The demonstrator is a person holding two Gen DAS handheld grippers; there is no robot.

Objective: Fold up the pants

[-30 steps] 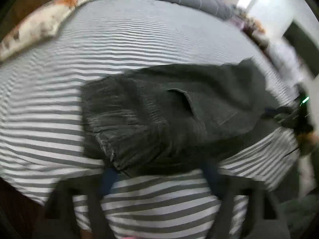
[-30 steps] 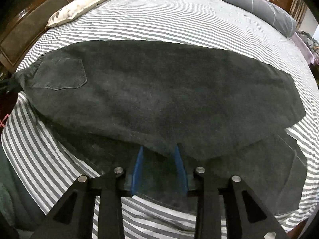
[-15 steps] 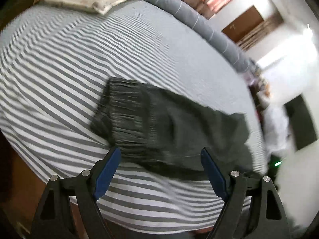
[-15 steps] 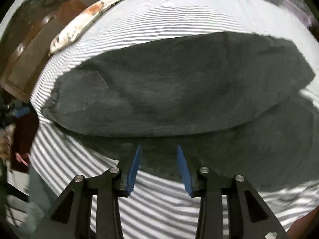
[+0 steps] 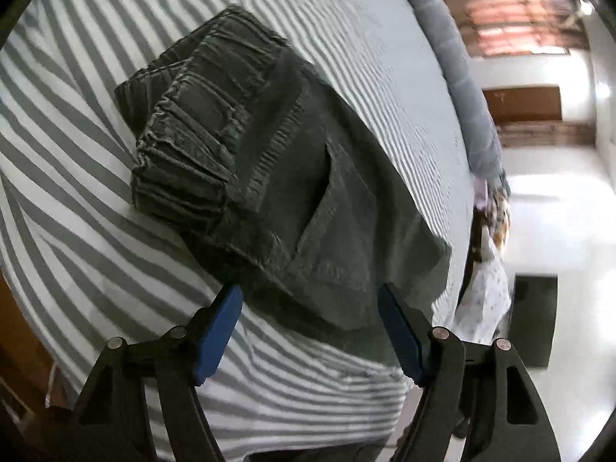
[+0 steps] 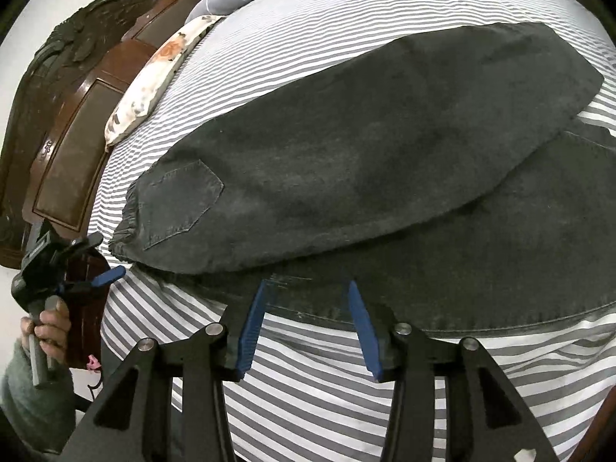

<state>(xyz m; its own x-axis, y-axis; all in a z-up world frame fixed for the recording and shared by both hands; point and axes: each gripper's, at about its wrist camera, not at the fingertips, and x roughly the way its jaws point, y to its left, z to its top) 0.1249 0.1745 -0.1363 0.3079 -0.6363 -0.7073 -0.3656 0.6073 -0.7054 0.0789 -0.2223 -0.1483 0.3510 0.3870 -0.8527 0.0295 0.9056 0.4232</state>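
Note:
Dark grey pants (image 6: pixel 365 146) lie on the striped bed sheet (image 6: pixel 327 404), one leg folded over the other, back pocket (image 6: pixel 181 200) facing up. In the left wrist view the gathered waistband (image 5: pixel 192 123) is close ahead. My left gripper (image 5: pixel 308 288) hovers at the waist end; its jaws are closing, the pants' near edge lies between the tips, and the pads do not press it. My right gripper (image 6: pixel 307 283) stands over the lower leg's hem; its jaws are opening, with the hem between the tips but not pinched.
A dark wooden headboard (image 6: pixel 69 115) and a floral pillow (image 6: pixel 154 73) stand at the left. A grey bolster (image 5: pixel 462 77) runs along the bed's far side. A sleeved hand (image 6: pixel 46 323) holds the left gripper's handle. The bed edge and a light floor (image 5: pixel 558 231) lie to the right.
The left wrist view has rolled and come closer to the waistband. The right gripper's jaws have spread wider and its view has rolled too. The pants lie as before.

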